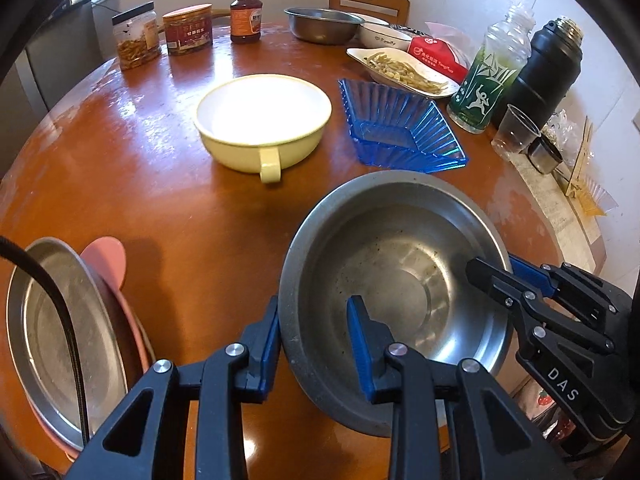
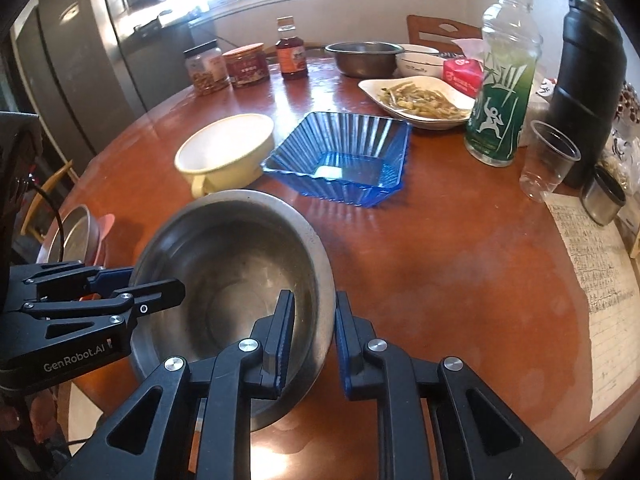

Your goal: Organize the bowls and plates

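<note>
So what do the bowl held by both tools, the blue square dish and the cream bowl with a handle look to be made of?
Held bowl: probably stainless steel, dull grey and scuffed, with soft reflections inside. Blue dish: see-through ribbed plastic, possibly glass; the table shows through it. Cream bowl: opaque and glossy with a thin darker rim line, so enamelled metal or ceramic; I can't tell which.

Two close wrist views angled down, sharing steel bowl [image 1: 392, 280] from opposite sides

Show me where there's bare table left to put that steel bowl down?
Bare wood lies right of the steel bowl, between the blue dish and the paper, and left of the cream bowl. The far edge, around the bottles, is crowded.
</note>
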